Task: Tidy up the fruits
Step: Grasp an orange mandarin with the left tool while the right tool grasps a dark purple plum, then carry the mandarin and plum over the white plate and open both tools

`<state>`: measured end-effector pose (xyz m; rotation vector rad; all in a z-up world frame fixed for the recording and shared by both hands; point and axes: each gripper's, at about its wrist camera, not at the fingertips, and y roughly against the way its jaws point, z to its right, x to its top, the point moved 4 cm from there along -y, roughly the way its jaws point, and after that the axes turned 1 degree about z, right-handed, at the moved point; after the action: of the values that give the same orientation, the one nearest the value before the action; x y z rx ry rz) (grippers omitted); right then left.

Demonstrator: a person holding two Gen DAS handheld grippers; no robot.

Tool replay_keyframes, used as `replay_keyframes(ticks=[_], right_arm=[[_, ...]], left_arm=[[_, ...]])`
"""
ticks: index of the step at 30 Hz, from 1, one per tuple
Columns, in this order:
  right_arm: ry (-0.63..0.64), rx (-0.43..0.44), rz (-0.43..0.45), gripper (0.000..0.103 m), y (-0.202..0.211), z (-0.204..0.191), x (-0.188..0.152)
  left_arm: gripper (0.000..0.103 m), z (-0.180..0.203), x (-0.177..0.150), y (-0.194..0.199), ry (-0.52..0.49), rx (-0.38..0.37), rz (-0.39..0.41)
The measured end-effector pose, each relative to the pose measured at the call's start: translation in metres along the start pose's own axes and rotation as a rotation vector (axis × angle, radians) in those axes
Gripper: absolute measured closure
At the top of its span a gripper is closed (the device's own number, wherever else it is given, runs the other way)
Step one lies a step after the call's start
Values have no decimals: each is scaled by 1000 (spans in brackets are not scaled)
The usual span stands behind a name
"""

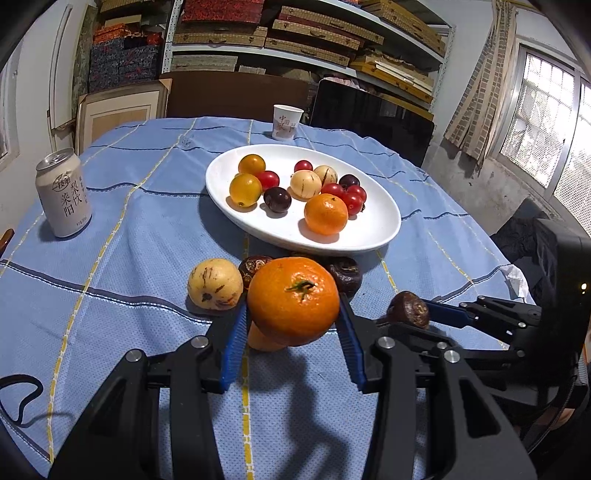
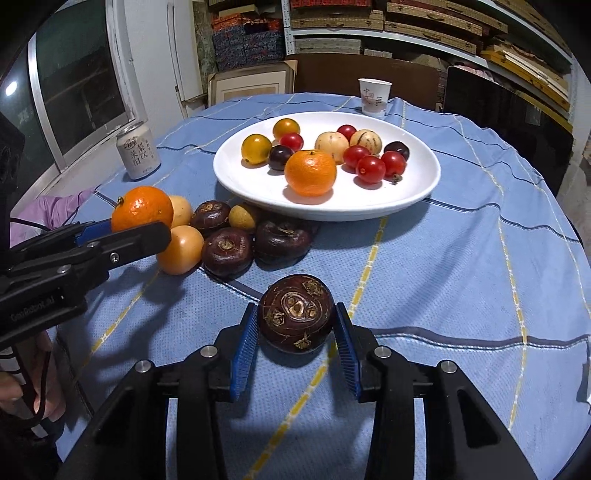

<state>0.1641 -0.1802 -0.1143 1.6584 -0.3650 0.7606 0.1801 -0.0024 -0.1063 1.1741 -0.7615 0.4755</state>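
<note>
In the left wrist view, the left gripper (image 1: 293,323) pinches a mandarin (image 1: 293,301) between its blue pads (image 1: 233,347), spread about as wide as the fruit. The mandarin hangs above the blue checked tablecloth (image 1: 122,258). Just ahead of the gripper lie a pale striped fruit (image 1: 215,283) and dark water chestnuts (image 1: 345,275). Further ahead stands the white plate (image 1: 369,236) with a second mandarin, cherry tomatoes and other small fruits. A drink can (image 1: 63,192) stands far left, a paper cup (image 1: 286,122) behind the plate.

In the right wrist view, the right gripper (image 2: 296,328) grips a water chestnut (image 2: 296,313) on both sides, low over the table. To its front left is the fruit pile (image 2: 236,236). Shelves with boxes (image 2: 424,26) fill the back wall.
</note>
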Motion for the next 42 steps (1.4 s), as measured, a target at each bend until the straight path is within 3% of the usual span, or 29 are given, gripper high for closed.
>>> replay_keyframes(ticks=[10, 18, 25, 30, 35, 42], right_arm=[[-36, -52, 52, 62, 25, 22, -10], [-76, -136, 134, 62, 59, 74, -4], [-79, -102, 238, 62, 80, 90, 46], [-51, -67, 254, 62, 66, 86, 93], [-28, -20, 236, 62, 38, 82, 140], [-8, 42, 169, 62, -13, 65, 179]], left_arm=[[58, 9, -5, 7, -42, 15, -27], [58, -2, 13, 22, -33, 25, -52], [58, 11, 70, 11, -112, 55, -21], [58, 13, 93, -26, -102, 50, -79], [58, 7, 100, -59, -92, 53, -130], [58, 0, 92, -91, -93, 55, -189]])
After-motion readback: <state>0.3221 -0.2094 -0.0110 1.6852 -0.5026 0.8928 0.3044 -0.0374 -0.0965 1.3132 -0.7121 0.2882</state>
